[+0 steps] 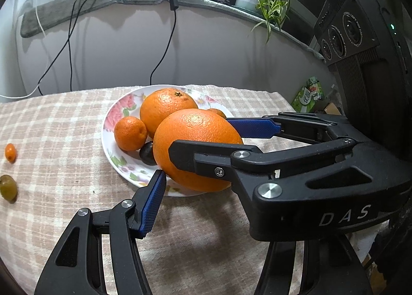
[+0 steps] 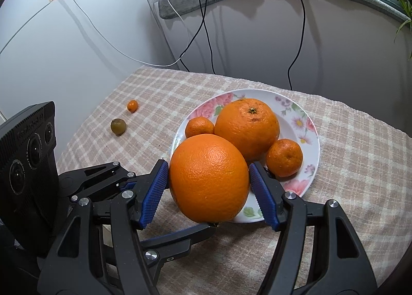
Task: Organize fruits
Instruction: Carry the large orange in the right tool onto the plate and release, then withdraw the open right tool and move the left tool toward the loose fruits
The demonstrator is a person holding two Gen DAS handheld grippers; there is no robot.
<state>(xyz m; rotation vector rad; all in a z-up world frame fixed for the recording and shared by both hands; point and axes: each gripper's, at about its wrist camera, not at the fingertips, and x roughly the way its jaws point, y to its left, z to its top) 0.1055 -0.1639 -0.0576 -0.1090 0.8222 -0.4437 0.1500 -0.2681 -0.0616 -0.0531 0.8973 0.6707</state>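
At the plate's (image 2: pixel 312 140) near rim, the big orange (image 2: pixel 208 179) is pinched between the right tool's (image 2: pixel 208 166) pads, against a second orange (image 2: pixel 247 127). The left tool (image 1: pixel 206 181) reaches beneath; I cannot tell whether it presses. It looks wise to settle the fruit inside the rim before letting go, or it may roll onto the tabletop (image 2: pixel 347 192).

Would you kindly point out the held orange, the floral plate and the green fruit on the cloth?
held orange (image 2: pixel 208 179): right wrist view, middle of its peel.
floral plate (image 2: pixel 306 125): right wrist view, bare right rim.
green fruit (image 2: pixel 118 126): right wrist view, its centre.
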